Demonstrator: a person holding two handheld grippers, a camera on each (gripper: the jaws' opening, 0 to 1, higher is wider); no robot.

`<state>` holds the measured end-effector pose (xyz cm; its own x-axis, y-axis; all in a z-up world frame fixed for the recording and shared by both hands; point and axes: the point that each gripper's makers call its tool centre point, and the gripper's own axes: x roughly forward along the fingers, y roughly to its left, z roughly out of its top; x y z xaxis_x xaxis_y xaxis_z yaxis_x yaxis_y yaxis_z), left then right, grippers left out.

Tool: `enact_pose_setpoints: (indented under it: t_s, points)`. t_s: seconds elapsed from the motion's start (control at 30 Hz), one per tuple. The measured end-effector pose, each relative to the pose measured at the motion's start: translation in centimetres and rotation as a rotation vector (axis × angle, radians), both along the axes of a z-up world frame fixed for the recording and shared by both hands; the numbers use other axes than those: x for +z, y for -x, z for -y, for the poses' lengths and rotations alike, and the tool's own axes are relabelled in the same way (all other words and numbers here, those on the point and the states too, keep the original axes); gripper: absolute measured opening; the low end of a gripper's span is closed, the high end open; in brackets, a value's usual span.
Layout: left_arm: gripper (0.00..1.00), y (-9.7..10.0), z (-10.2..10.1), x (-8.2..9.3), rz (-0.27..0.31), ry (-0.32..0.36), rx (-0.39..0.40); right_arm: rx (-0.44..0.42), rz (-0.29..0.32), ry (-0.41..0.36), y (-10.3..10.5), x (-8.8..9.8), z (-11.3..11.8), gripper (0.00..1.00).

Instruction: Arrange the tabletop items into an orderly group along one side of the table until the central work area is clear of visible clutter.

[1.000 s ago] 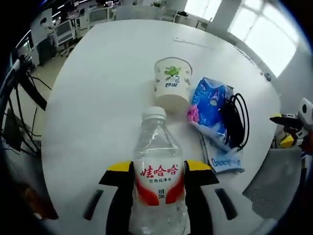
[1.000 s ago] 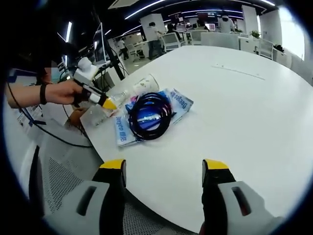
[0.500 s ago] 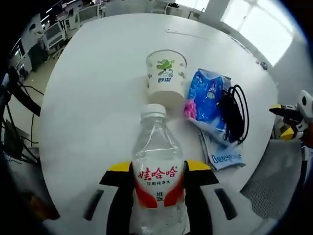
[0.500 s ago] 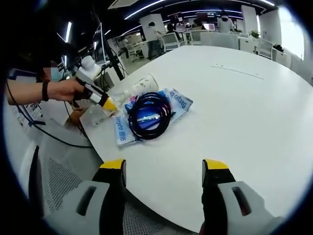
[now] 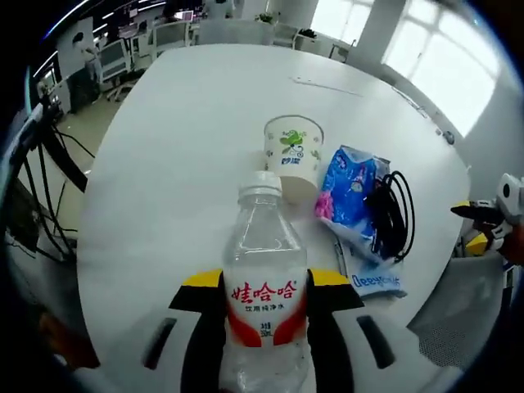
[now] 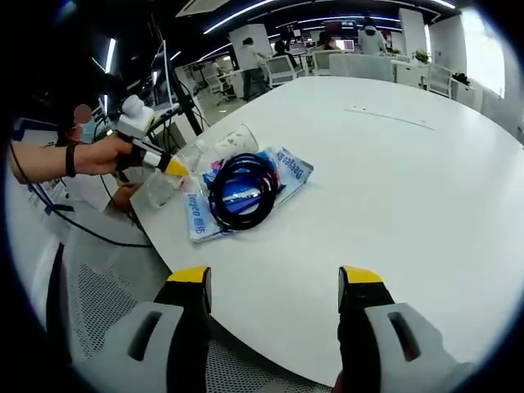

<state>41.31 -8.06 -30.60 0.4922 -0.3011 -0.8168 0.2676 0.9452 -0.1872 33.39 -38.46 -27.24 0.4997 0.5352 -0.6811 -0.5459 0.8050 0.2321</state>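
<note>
Between the yellow-tipped jaws of the left tool [image 5: 264, 286] stands a clear water bottle [image 5: 264, 286] with a white cap and a red label, upright and clamped at the label on both sides. Beyond the bottle, on the white round worktop [image 5: 188, 139], sits a paper cup [image 5: 292, 155] printed with a green figure, just past the bottle's cap. To the right of the cup lies a blue snack bag [image 5: 350, 188], and a coiled black cable [image 5: 393, 209] rests on the bag's right side. Under them, toward the near edge, a flat blue and white packet [image 5: 378, 278] pokes out. At the far right edge of the left gripper view the other tool's yellow tip shows beside the worktop.

From the right gripper view, the right tool [image 6: 274, 286] hangs with its jaws spread wide and nothing between them, over the near rim of the worktop [image 6: 393, 188]. Across the worktop to the left, the cable [image 6: 237, 184] lies coiled on top of the snack bag [image 6: 286, 173] and packet [image 6: 195, 217], with the cup [image 6: 233, 141] lying behind them. A hand [image 6: 102, 155] with a dark wristband holds the left tool [image 6: 172, 168] at that edge, its jaws around the bottle [image 6: 168, 184]. Desks, chairs and ceiling lights fill the room behind
</note>
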Motion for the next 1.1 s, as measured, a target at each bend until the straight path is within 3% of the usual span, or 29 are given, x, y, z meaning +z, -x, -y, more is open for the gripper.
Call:
enact_pose_setpoints:
  t_s: [0.57, 1.1]
  points:
    - [0.37, -0.5, -1.5, 2.5, 0.109, 0.017, 0.076, 0.018, 0.009, -0.007, -0.3, 0.1, -0.8, 0.62]
    - [0.37, 1.0, -2.0, 4.2, 0.176, 0.016, 0.133, 0.049, 0.011, -0.004, -0.6, 0.0, -1.4, 0.62]
